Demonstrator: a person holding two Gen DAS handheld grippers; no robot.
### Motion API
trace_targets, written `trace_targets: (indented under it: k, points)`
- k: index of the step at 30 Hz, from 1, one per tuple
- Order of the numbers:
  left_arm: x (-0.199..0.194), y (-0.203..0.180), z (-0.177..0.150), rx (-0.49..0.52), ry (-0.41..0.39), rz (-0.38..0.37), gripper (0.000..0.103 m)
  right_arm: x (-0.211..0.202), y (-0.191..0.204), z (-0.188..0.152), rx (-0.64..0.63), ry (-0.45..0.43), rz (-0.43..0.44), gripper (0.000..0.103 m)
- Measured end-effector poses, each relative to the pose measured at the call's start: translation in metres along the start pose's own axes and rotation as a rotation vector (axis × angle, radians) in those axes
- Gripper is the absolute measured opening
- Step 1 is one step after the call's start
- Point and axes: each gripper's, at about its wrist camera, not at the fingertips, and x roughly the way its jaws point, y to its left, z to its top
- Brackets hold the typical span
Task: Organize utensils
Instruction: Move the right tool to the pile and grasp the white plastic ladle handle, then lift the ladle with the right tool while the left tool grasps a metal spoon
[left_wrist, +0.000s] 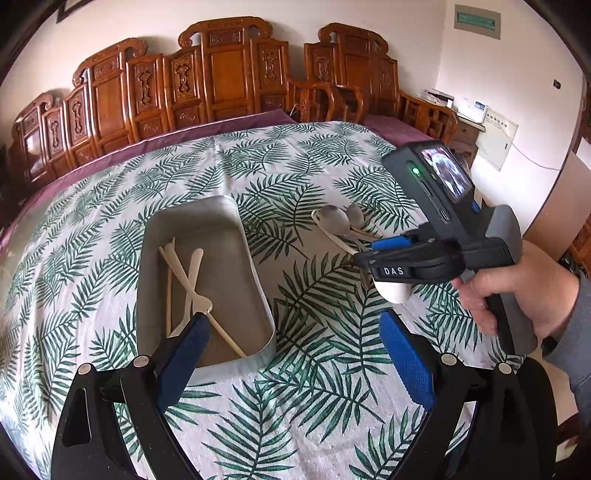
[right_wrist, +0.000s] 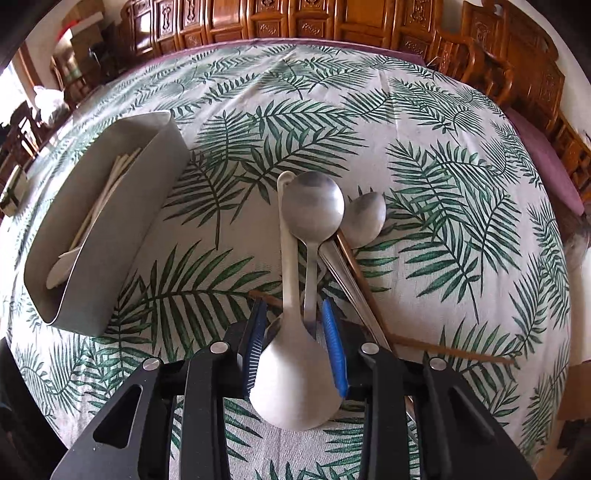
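1. several utensils lie in a loose pile on the leaf-print tablecloth (right_wrist: 424, 122): a white soup spoon (right_wrist: 291, 373), a big metal spoon (right_wrist: 314, 201) beside its handle, a smaller metal spoon (right_wrist: 364, 218) to the right, and wooden chopsticks (right_wrist: 436, 349) crossing under them.
2. right gripper (right_wrist: 295, 332) is down on the pile, its blue pads on either side of the white soup spoon where the handle meets the bowl, the metal spoon's handle in the gap too.
3. those jaws are narrowed but i cannot tell if the pads are actually pressing on the spoon or just flanking it.
4. from the left wrist view, the white bowl pokes out beneath the right gripper's fingers, with a hand (left_wrist: 517, 295) on the grip.
5. over to the left of the pile sits the grey tray (right_wrist: 122, 236), well apart from the spoons.
6. inside it: pale utensils (left_wrist: 184, 280), long slim pieces lying criss-crossed.
7. left gripper (left_wrist: 291, 336) hangs over the tray's near corner, jaws spread wide, nothing between them but cloth and tray edge.
8. carved wooden chairs (left_wrist: 221, 74) line the far side of the table.
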Motion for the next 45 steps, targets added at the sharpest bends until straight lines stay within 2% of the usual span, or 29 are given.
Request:
trace_targets:
  k: [5,6,7,10,21,26,28,30,38,39,42,45]
  points:
    - [-0.001,0.001,-0.003,0.001,0.002,0.001,0.089,0.002,0.018,-0.002,-0.097,0.047,-0.093,0.033]
    - [-0.002,0.001,-0.003,0.0,0.002,0.001,0.089,0.001,0.02,-0.003,-0.102,0.051,-0.098,0.028]
    - [-0.002,0.001,-0.004,-0.001,0.001,0.001,0.089,0.0,0.021,-0.004,-0.102,0.052,-0.085,0.022]
    - [-0.004,0.002,-0.005,-0.004,-0.002,0.001,0.089,-0.003,0.024,-0.008,-0.112,0.058,-0.044,0.016]
    - [-0.008,0.006,-0.007,-0.005,0.004,0.015,0.089,0.004,0.032,0.002,-0.12,0.081,-0.047,0.019]
    - [-0.009,0.008,-0.008,-0.008,0.006,0.018,0.089,0.002,0.027,0.001,-0.097,0.092,-0.007,0.02]
    - [-0.009,0.009,-0.008,-0.006,0.007,0.018,0.089,0.003,0.025,-0.001,-0.089,0.122,0.025,0.028]
    - [-0.009,0.009,-0.008,-0.005,0.007,0.02,0.089,0.003,0.026,-0.005,-0.105,0.157,0.04,0.028]
    - [-0.008,0.011,-0.009,-0.014,0.009,0.016,0.089,0.001,0.028,-0.019,-0.124,0.171,0.022,0.033]
    - [-0.009,0.01,-0.009,-0.012,0.006,0.016,0.089,0.0,0.028,-0.02,-0.123,0.169,0.021,0.032]
    - [-0.011,0.009,-0.009,-0.005,0.001,0.016,0.089,-0.006,0.029,-0.025,-0.133,0.154,0.004,0.018]
    - [-0.01,0.007,-0.009,-0.012,0.001,0.012,0.089,-0.02,0.025,-0.033,-0.125,0.114,0.009,0.015]
